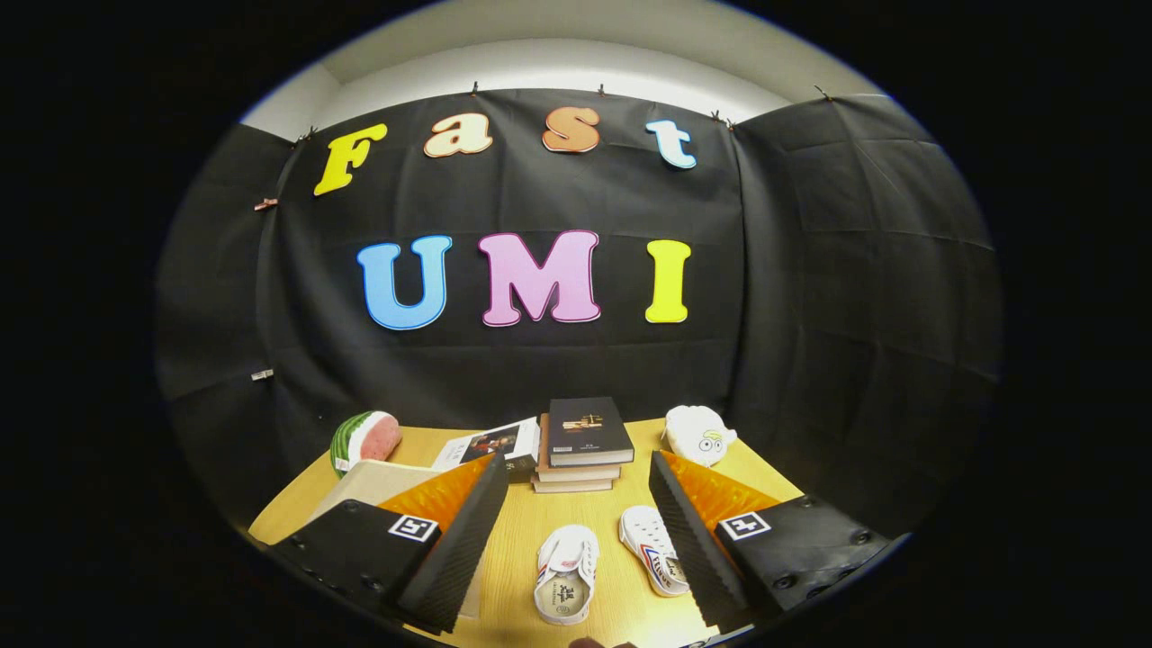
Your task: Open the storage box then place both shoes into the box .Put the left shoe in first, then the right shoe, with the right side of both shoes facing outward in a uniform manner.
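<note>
Two white slip-on shoes with red and blue side stripes lie on the wooden table [522, 540], soles down. One shoe [567, 576] lies between the fingers. The other shoe [650, 560] sits to its right, partly hidden by the right finger [688, 526]. My gripper [578, 459] hangs above the table, open wide, holding nothing. A pale beige flat-topped box [373, 481] stands behind the left finger [459, 531], which hides most of it. I cannot tell whether its lid is open.
A stack of books [580, 445] stands just beyond the fingertips. An open booklet [490, 443] lies to its left. A watermelon-slice toy [364, 439] sits at the back left and a white plush toy [700, 434] at the back right.
</note>
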{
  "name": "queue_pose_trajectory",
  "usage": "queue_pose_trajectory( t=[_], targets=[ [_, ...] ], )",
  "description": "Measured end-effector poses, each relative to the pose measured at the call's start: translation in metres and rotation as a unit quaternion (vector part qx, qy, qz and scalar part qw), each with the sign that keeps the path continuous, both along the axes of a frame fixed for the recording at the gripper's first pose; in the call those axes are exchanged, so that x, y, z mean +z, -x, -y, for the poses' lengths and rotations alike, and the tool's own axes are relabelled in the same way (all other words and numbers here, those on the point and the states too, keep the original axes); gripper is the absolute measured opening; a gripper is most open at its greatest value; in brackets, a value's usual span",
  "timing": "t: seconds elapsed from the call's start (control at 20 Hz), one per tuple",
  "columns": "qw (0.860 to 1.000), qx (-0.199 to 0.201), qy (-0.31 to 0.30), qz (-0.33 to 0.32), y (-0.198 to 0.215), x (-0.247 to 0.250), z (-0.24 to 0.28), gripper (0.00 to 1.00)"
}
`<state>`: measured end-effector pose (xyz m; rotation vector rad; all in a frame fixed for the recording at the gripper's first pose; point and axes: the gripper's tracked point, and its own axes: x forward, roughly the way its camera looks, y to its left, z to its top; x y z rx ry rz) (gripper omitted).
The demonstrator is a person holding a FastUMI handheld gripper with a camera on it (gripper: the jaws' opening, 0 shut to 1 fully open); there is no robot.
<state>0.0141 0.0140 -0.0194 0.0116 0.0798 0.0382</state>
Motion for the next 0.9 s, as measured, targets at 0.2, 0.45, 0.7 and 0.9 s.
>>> queue_pose_trajectory(
  t=[0.2, 0.45, 0.7, 0.9],
  targets=[
    [1.0, 0.016, 0.006, -0.022, -0.009, 0.002, -0.009, 0.97],
    [0.995, 0.074, -0.01, -0.061, -0.018, -0.013, -0.025, 0.97],
    [0.98, 0.11, -0.076, -0.148, -0.027, -0.049, -0.036, 0.99],
    [0.959, 0.149, -0.124, -0.209, -0.034, -0.077, -0.052, 0.98]
  ],
)
